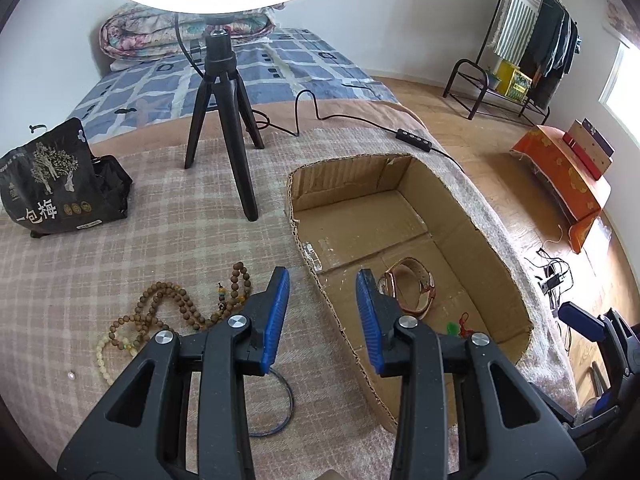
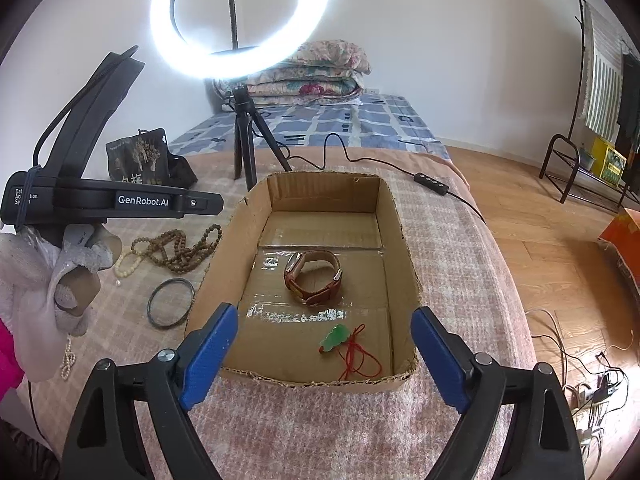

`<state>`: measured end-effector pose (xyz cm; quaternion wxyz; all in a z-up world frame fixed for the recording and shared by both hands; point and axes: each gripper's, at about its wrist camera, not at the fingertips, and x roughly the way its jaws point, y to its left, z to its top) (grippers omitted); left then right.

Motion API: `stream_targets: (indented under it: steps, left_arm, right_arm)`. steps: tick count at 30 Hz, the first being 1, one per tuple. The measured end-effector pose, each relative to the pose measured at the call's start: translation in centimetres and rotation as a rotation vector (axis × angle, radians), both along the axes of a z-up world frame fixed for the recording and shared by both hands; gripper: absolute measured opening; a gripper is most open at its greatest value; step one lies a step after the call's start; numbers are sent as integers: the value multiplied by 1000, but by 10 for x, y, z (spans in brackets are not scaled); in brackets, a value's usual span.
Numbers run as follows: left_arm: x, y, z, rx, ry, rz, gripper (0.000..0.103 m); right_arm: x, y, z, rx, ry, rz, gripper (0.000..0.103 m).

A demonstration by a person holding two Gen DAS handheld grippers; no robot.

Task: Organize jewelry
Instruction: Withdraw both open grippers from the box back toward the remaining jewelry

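Overhead, both tools (image 1: 322, 316) (image 2: 324, 356) angled down, empty-jawed.

Box (image 2: 394, 216) open above; tripod (image 2: 245, 148) stands behind.

The left fingers (image 1: 280, 312) hide part of the dark bangle (image 1: 286, 404) and wooden beads (image 1: 176, 304).

the watch (image 2: 313, 278) and pendant (image 2: 335, 339) lie in the box (image 2: 404, 248) on the bed; beads (image 2: 176, 246) and bangle (image 2: 171, 303) lie left of it, the tripod (image 2: 245, 140) behind.
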<state>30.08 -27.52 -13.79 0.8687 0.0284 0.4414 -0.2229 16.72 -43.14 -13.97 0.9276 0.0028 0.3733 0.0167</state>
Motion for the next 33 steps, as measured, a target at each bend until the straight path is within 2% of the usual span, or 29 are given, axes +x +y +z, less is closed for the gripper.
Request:
stream_targets:
  steps: [8, 10, 16, 18, 19, 20, 26, 33]
  left_arm:
    - [-17, 19, 19, -5, -30, 16, 34]
    - [-22, 26, 26, 0, -48, 19, 34]
    - [-37, 60, 51, -4, -97, 45, 35]
    - [-42, 74, 58, -3, -111, 47, 46]
    - [-45, 82, 62, -3, -126, 51, 58]
    - [-48, 91, 65, -1, -144, 58, 64]
    - [-63, 151, 75, 7, -172, 116, 64]
    - [-86, 220, 64, 15, -153, 174, 64]
  right_arm:
    - [-17, 4, 17, 15, -31, -40, 96]
    - [-22, 5, 23, 19, -47, -53, 100]
    - [-35, 8, 41, 38, -85, -83, 103]
    - [-36, 11, 45, 43, -81, -82, 103]
    - [-37, 13, 47, 41, -76, -83, 103]
    - [-37, 15, 49, 39, -72, -80, 103]
    - [-38, 35, 56, 18, -68, -33, 103]
    - [-28, 65, 58, 33, -48, 46, 103]
